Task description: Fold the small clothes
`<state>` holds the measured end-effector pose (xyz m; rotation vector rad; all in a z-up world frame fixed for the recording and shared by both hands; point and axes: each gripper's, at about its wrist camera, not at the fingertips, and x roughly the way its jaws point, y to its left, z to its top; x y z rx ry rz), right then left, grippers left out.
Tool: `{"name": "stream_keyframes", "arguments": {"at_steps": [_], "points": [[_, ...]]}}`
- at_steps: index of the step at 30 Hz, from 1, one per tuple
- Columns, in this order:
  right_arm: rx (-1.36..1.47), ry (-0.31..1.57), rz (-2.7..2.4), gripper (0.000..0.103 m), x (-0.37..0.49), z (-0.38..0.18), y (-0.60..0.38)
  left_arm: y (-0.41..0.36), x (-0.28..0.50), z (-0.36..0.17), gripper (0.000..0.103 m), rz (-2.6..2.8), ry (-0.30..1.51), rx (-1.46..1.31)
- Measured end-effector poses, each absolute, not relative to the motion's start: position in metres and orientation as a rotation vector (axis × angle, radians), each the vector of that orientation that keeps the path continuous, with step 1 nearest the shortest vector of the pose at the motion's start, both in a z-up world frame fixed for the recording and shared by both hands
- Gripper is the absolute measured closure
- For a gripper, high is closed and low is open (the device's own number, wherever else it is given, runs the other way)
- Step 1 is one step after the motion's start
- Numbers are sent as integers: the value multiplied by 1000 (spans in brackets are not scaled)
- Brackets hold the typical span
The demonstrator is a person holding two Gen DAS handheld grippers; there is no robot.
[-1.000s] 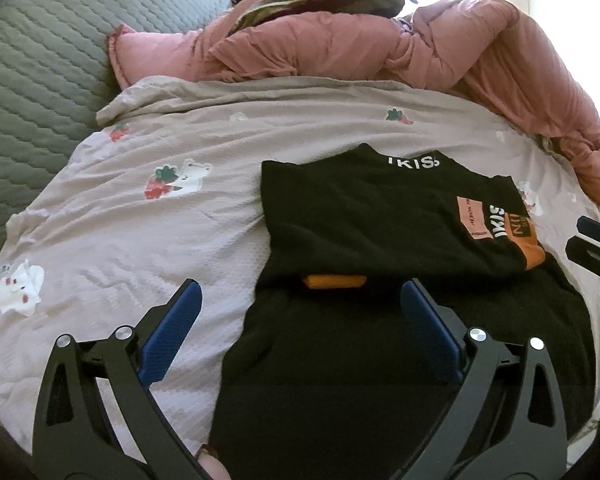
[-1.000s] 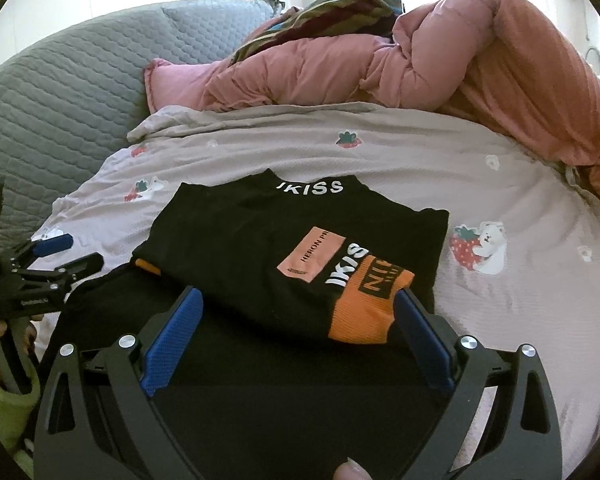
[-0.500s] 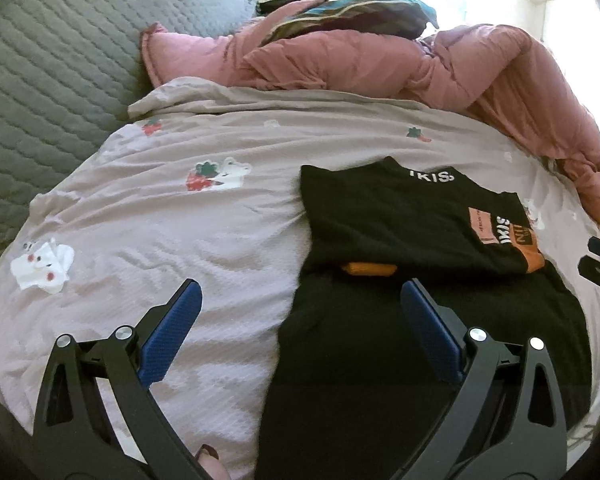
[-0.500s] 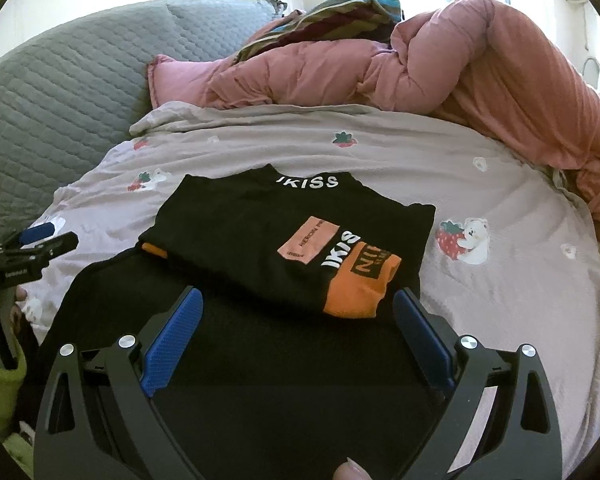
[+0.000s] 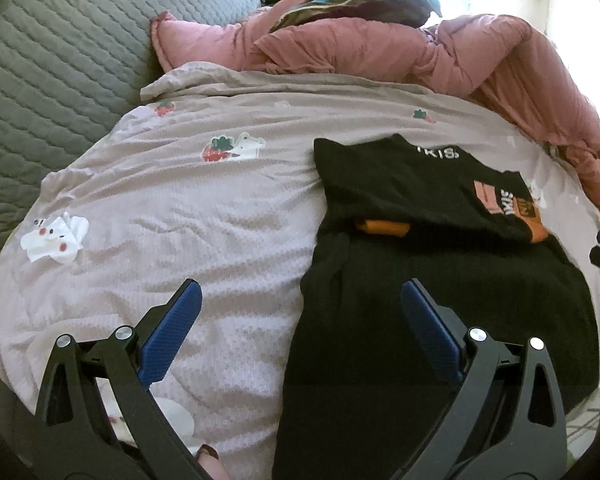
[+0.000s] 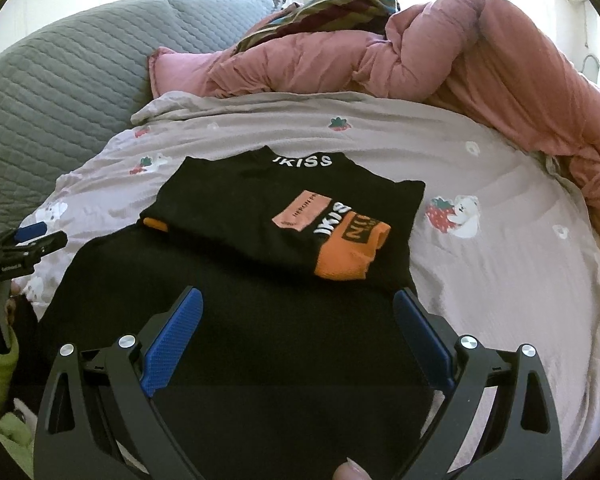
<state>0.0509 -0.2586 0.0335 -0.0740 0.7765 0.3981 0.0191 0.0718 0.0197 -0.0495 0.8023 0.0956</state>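
Note:
A black top [image 6: 260, 320] with orange cuffs and a white "IKISS" collar lies flat on the bed, its sleeves folded in over the chest. It also shows in the left wrist view [image 5: 440, 280], at the right. My right gripper [image 6: 298, 308] is open and empty above the top's lower half. My left gripper [image 5: 300, 300] is open and empty, straddling the top's left edge, over the bedsheet. The left gripper also shows at the far left of the right wrist view [image 6: 32, 240].
The top rests on a mauve bedsheet [image 5: 180, 200] with strawberry prints. A rumpled pink duvet [image 6: 420, 52] and a striped cloth [image 6: 332, 8] are heaped at the back. A grey quilted headboard [image 5: 40, 60] stands at the left.
My left gripper has moved left, so the top now sits further right in its view. My right gripper has drawn back slightly. Both stay open.

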Motion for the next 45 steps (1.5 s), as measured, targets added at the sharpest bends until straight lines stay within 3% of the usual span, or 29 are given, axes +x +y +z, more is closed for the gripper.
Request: {"name": "stream_keyframes", "arguments": {"at_steps": [19,23,30,32,34,37,45], "points": [[-54,797,391,8,26,22,-287,70,-6,-16,10,21,921,-107],[-65,795,405,8,19,22,-287,71,-10,-21,28,-7,945,-128],[-74,806,413,8,11,20,-290,74,-13,-26,51,-35,972,-157],[-82,817,415,8,10,18,-293,74,-12,-27,69,-46,979,-164],[-87,829,414,8,8,16,-295,72,-11,-29,73,-48,984,-158],[-87,855,406,8,3,9,-302,70,-11,-29,89,-60,989,-152],[-100,914,408,8,-7,-2,-317,72,-10,-35,90,-58,1006,-156]]}}
